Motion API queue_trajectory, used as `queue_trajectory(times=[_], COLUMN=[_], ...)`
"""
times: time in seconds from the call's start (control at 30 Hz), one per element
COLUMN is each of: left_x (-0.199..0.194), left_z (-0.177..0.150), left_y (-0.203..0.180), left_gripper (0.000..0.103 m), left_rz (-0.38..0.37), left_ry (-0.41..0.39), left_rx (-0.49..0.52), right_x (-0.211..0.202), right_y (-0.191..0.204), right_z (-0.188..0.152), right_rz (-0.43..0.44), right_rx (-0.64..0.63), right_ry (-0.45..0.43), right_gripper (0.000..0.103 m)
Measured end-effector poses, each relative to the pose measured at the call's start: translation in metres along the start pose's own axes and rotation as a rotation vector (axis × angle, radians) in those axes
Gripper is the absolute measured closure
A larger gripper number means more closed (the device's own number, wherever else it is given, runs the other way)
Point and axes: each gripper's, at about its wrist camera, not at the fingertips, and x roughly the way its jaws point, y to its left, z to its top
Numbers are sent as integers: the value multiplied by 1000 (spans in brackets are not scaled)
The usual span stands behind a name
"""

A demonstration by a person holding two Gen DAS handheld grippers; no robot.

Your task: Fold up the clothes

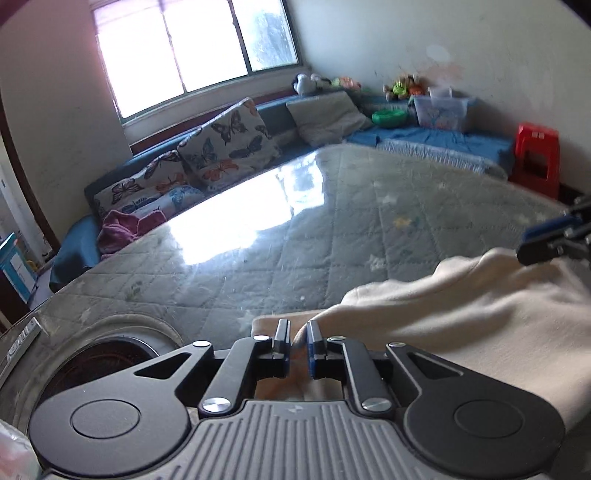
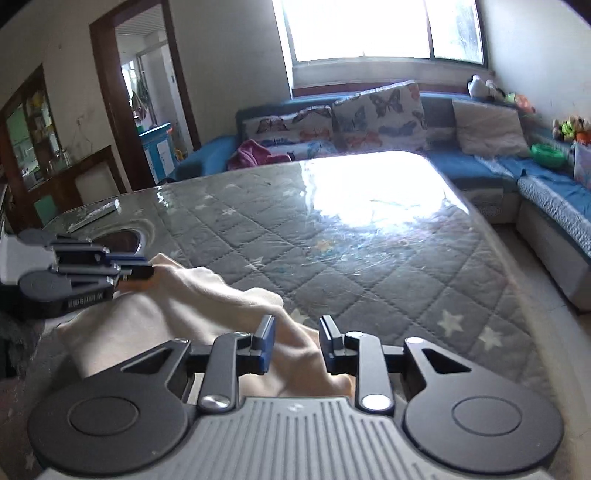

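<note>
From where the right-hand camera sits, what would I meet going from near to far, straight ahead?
Right gripper → cream garment → quilted grey table cover → butterfly-print cushions on the blue sofa → bright window.

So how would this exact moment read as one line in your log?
task: fold clothes | left gripper: shut on cream garment | right gripper: open, cloth between jaws | surface: quilted table
</note>
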Motion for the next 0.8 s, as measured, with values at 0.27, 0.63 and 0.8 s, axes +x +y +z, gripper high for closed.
queue_trajectory(times=[0.27, 0.63, 0.8], left_x=[6, 24, 24], left_z=[6, 2, 0], left_y=[-20, -24, -20], left_gripper=[92, 92, 91], left_rz=[-112, -103, -106], left_ry=[30, 60, 57], left_rx=[-85, -75, -90], right_x=[-12, -4, -6], right_y=[-13, -8, 7], right_z=[-19, -29, -23], right_rz=[-65, -79, -169], right_rx=[61, 48, -37], right_ry=[23, 33, -4], right_gripper=[78, 97, 98])
